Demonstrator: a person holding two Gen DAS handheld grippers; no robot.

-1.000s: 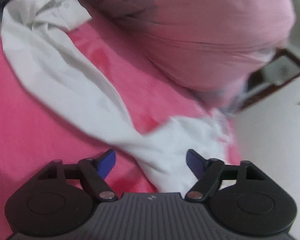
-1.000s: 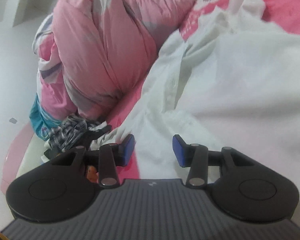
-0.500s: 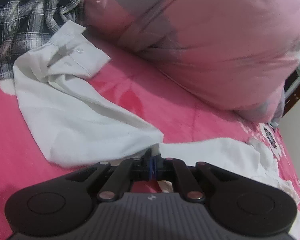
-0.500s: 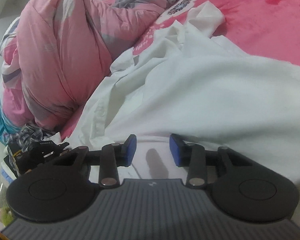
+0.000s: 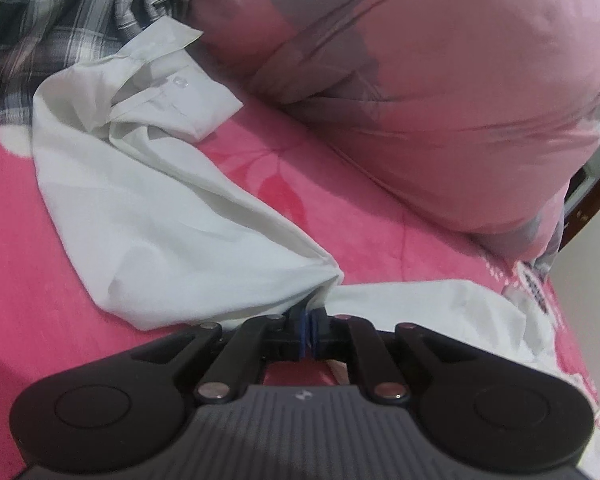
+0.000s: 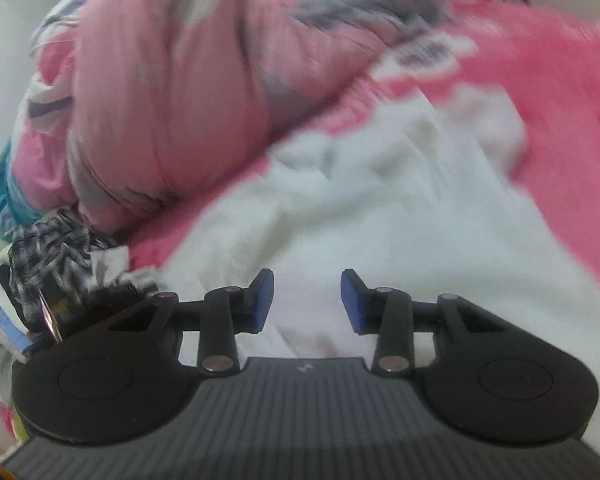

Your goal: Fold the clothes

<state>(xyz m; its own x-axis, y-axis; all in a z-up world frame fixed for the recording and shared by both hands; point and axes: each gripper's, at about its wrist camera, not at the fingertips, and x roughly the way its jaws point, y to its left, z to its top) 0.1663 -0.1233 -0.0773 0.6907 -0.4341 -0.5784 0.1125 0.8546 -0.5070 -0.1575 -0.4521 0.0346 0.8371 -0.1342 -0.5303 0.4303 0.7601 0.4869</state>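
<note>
Lighting is soft, even and moderately dim, with faint shadows under the white shirt [image 5: 172, 216] folds. The left wrist view is mostly sharp. The right wrist view shows heavy motion blur across the bed [image 6: 560, 92]. Fisheye distortion curves both frames' edges.

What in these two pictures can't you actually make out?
- Left wrist view: how much white shirt the left gripper pinches; its own arms hide that.
- Right wrist view: motion blur smears the shirt's folds and the pink bedspread.
- Right wrist view: the checked garment is small and blurred.
</note>
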